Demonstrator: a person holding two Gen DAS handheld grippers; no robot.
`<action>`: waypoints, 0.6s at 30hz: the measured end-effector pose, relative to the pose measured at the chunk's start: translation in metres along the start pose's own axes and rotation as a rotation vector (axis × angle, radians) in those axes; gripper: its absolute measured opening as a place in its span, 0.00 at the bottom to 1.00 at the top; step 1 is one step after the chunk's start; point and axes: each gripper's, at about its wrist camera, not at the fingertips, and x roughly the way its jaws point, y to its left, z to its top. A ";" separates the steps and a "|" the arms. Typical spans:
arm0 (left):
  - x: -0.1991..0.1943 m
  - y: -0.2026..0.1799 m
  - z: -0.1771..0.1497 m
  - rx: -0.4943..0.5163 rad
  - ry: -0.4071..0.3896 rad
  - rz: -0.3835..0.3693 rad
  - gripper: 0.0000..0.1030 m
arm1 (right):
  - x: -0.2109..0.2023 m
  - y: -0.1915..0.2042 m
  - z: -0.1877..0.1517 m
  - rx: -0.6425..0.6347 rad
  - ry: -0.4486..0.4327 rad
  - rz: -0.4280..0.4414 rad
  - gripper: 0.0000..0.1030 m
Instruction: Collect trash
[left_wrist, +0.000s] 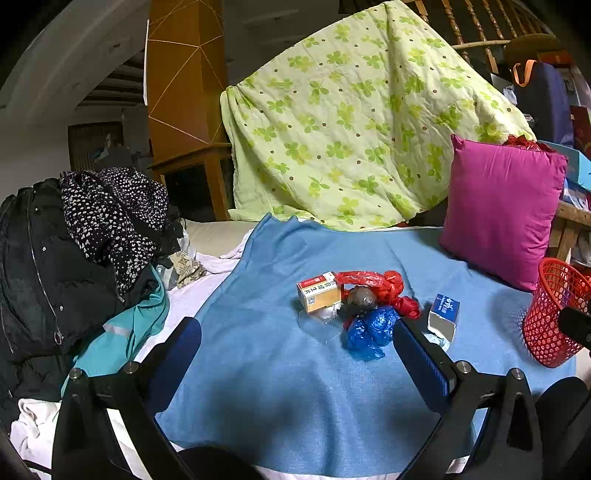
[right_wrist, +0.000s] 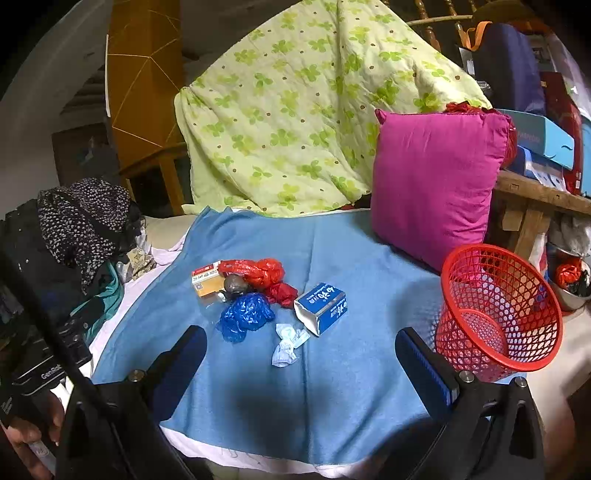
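Note:
A heap of trash lies on the blue blanket (right_wrist: 258, 387): an orange and white box (left_wrist: 318, 291) (right_wrist: 207, 280), a red plastic bag (left_wrist: 380, 286) (right_wrist: 262, 273), a blue plastic bag (left_wrist: 371, 330) (right_wrist: 245, 315), a grey lump (right_wrist: 233, 285), a blue and white carton (left_wrist: 445, 314) (right_wrist: 321, 307) and a crumpled white tissue (right_wrist: 290, 343). A red mesh basket (right_wrist: 498, 314) (left_wrist: 554, 317) stands upright to the right. My left gripper (left_wrist: 295, 354) is open and empty, just short of the heap. My right gripper (right_wrist: 301, 362) is open and empty, near the tissue.
A magenta pillow (right_wrist: 436, 184) leans behind the basket. A green clover quilt (right_wrist: 295, 110) hangs at the back. A pile of dark clothes (left_wrist: 74, 258) lies at the left. A wooden bench (right_wrist: 539, 199) with boxes stands at the right.

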 end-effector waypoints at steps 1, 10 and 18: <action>0.000 0.000 0.000 0.000 0.000 -0.001 1.00 | 0.001 0.001 0.000 0.000 0.006 0.001 1.00; 0.001 -0.001 -0.002 -0.001 0.001 -0.006 1.00 | 0.009 0.003 -0.002 0.012 0.037 0.003 1.00; 0.007 -0.001 -0.008 -0.009 0.013 -0.020 1.00 | 0.017 0.000 -0.003 0.038 0.055 0.007 1.00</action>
